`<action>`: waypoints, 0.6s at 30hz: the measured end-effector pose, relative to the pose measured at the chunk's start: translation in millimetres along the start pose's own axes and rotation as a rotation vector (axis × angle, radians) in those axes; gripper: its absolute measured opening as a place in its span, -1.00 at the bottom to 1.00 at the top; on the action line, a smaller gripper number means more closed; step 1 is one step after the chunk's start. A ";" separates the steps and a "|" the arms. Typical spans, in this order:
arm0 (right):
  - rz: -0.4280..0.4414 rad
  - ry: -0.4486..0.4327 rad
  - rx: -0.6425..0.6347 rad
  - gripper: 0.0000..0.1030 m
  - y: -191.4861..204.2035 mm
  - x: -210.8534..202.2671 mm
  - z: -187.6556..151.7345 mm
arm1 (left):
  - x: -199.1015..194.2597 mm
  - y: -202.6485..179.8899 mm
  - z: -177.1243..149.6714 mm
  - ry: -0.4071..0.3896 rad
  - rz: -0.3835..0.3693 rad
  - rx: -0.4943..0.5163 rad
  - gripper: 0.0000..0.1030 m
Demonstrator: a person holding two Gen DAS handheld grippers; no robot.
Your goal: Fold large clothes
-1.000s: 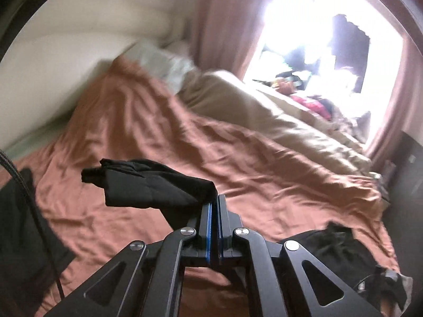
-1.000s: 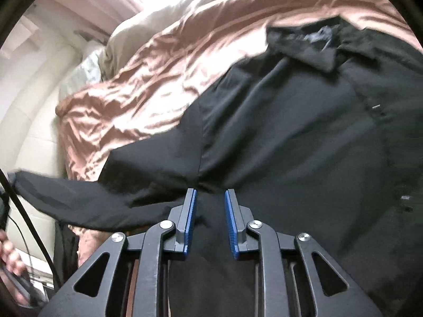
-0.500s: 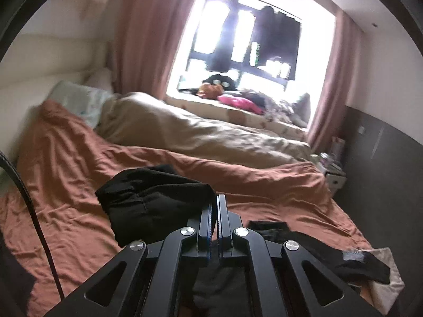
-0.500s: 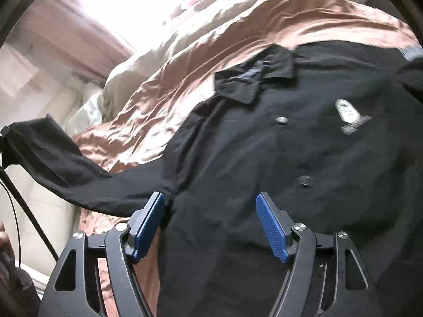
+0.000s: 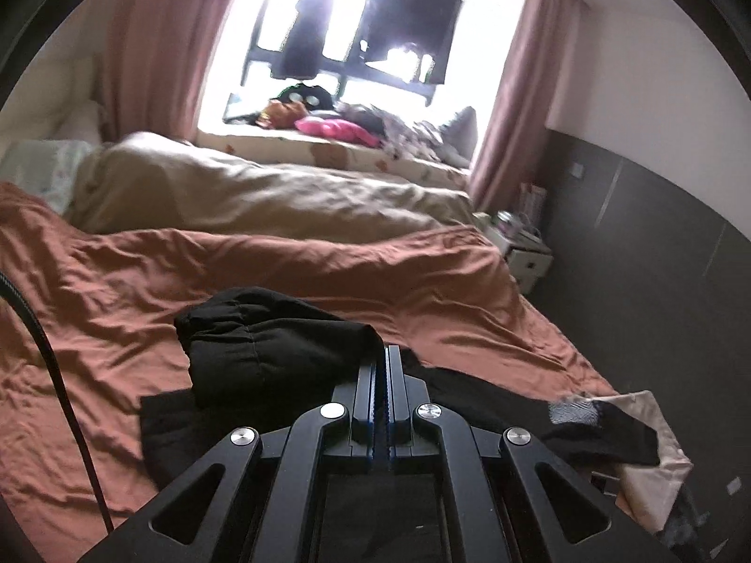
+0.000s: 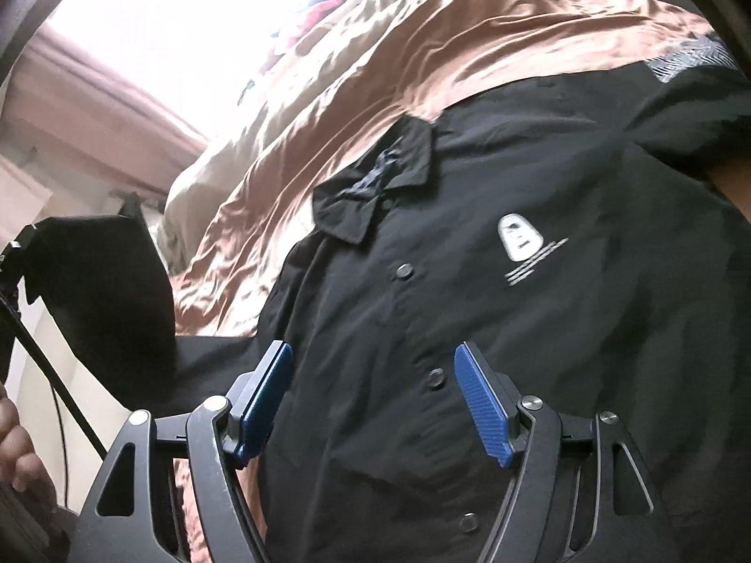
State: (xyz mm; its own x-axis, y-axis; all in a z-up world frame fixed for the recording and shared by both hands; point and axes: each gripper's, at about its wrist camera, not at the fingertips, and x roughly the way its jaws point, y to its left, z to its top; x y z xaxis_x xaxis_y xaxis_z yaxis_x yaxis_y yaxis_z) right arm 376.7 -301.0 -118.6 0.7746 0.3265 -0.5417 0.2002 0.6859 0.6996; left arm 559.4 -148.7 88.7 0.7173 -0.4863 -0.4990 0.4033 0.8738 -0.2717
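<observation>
A: Obs. Black button-front shirt with collar and white chest logo point(image 6: 493, 281) lies face up on the rust-orange wrinkled bedsheet point(image 6: 422, 61), filling centre and right of the right wrist view.

B: Sleeve?

A: One black sleeve end point(image 5: 277, 342) is lifted off the sheet, bunched, lower centre of the left wrist view. The left gripper point(image 5: 386, 366) has its jaws pressed together on that fabric.

B: Right side?

A: The right gripper point(image 6: 373, 399) stands wide apart over the button placket, lower centre; blue pads point(image 6: 478, 403) clear of the cloth, nothing pinched.

B: Surroundings?

A: Beige duvet point(image 5: 263, 197) beyond the sheet, upper middle. Pink curtains point(image 5: 155, 47) flank a bright window point(image 5: 356, 23), top. Clothes pile on the sill. A hand point(image 6: 16, 450) at the lower left edge, right wrist view.
</observation>
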 end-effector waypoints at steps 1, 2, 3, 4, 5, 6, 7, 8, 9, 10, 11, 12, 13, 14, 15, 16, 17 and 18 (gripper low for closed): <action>0.001 -0.003 0.019 0.37 -4.5 -0.9 1.5 | 8.0 -5.5 -1.4 0.009 -0.018 -0.003 -0.95; 0.001 -0.004 0.033 0.37 -7.6 -1.5 2.4 | 13.7 -11.0 -2.7 0.017 -0.034 -0.004 -0.95; -0.001 -0.007 0.054 0.37 -12.5 -3.1 3.3 | 20.5 -17.6 -4.8 0.027 -0.055 -0.005 -0.95; -0.001 -0.010 0.072 0.37 -16.6 -4.2 5.1 | 26.5 -23.1 -6.6 0.037 -0.074 -0.006 -0.95; -0.001 -0.015 0.092 0.37 -20.9 -5.8 7.1 | 32.2 -29.2 -9.2 0.047 -0.100 -0.007 -0.94; -0.001 -0.022 0.108 0.37 -25.1 -8.3 8.6 | 37.3 -33.9 -11.5 0.059 -0.128 -0.009 -0.93; -0.002 -0.028 0.121 0.37 -28.9 -10.0 10.6 | 43.4 -40.3 -16.1 0.083 -0.150 -0.005 -0.87; -0.004 -0.037 0.133 0.37 -32.3 -12.0 12.2 | 48.0 -42.9 -19.0 0.108 -0.159 0.004 -0.69; -0.005 -0.047 0.144 0.37 -35.6 -15.1 13.6 | 53.1 -45.5 -23.4 0.142 -0.165 0.015 -0.27; -0.005 -0.054 0.155 0.36 -38.8 -16.8 14.7 | 55.9 -45.7 -26.7 0.163 -0.164 0.021 0.00; 0.000 -0.057 0.170 0.37 -42.4 -18.7 15.6 | 56.6 -42.6 -30.7 0.169 -0.156 0.027 0.38; 0.004 -0.057 0.178 0.37 -44.4 -19.3 15.6 | 52.6 -38.7 -34.4 0.154 -0.141 0.035 0.47; 0.007 -0.055 0.188 0.37 -46.2 -18.2 15.5 | 47.6 -33.6 -37.1 0.143 -0.122 0.043 0.47; 0.008 -0.050 0.196 0.37 -47.6 -17.7 15.1 | 47.0 -28.8 -38.1 0.145 -0.108 0.047 0.47; 0.004 -0.046 0.199 0.37 -48.0 -16.0 14.7 | 44.8 -22.5 -39.8 0.150 -0.091 0.045 0.47; 0.001 -0.039 0.198 0.37 -47.8 -13.7 14.1 | 41.2 -12.3 -41.2 0.154 -0.069 0.041 0.47; 0.000 -0.033 0.196 0.37 -48.6 -11.7 14.0 | 38.3 -1.7 -43.2 0.158 -0.035 0.040 0.47; 0.003 -0.026 0.194 0.37 -47.9 -10.1 13.9 | 33.6 10.7 -46.8 0.160 0.009 0.042 0.47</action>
State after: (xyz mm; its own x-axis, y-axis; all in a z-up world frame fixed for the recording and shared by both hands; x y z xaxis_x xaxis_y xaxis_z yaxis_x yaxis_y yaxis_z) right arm 367.6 -346.2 -140.2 0.7902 0.3094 -0.5290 0.3077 0.5462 0.7791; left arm 561.2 -155.3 30.6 0.6223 -0.4684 -0.6272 0.4234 0.8753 -0.2335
